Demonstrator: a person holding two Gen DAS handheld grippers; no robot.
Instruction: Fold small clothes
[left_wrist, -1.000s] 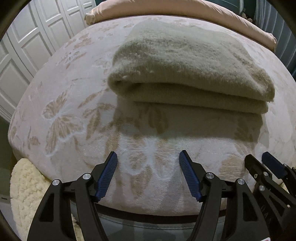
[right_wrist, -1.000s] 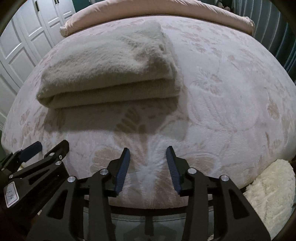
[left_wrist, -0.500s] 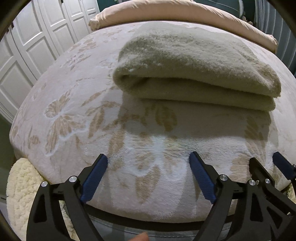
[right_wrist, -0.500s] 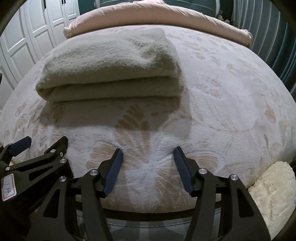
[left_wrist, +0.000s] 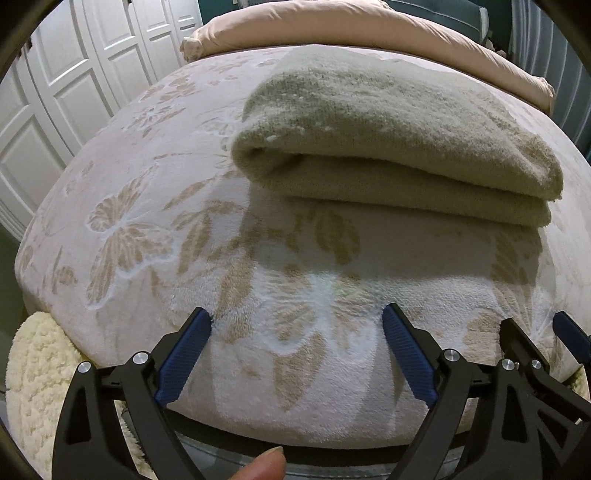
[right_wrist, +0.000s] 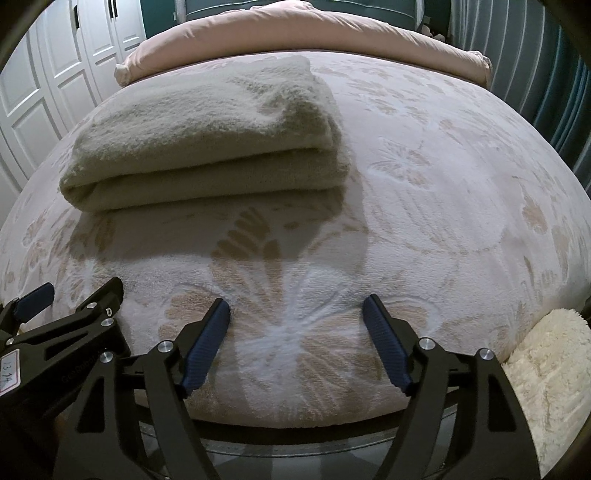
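A beige fuzzy garment (left_wrist: 391, 136) lies folded in a thick stack on the bed; it also shows in the right wrist view (right_wrist: 207, 136). My left gripper (left_wrist: 297, 319) is open and empty, low at the near edge of the bed, well short of the garment. My right gripper (right_wrist: 297, 308) is open and empty, beside the left one and also short of the garment. The right gripper shows at the right edge of the left wrist view (left_wrist: 535, 343), and the left gripper at the left edge of the right wrist view (right_wrist: 70, 299).
The bed has a pale cover with a butterfly pattern (left_wrist: 122, 236). A pink duvet (right_wrist: 295, 33) lies at the far end. White wardrobe doors (left_wrist: 74, 74) stand left. A cream fluffy rug (right_wrist: 546, 365) lies below the bed edge. A fingertip (left_wrist: 266, 463) shows at the bottom.
Both grippers have opened wider and sit a little closer to the folded garment. The garment has not moved.
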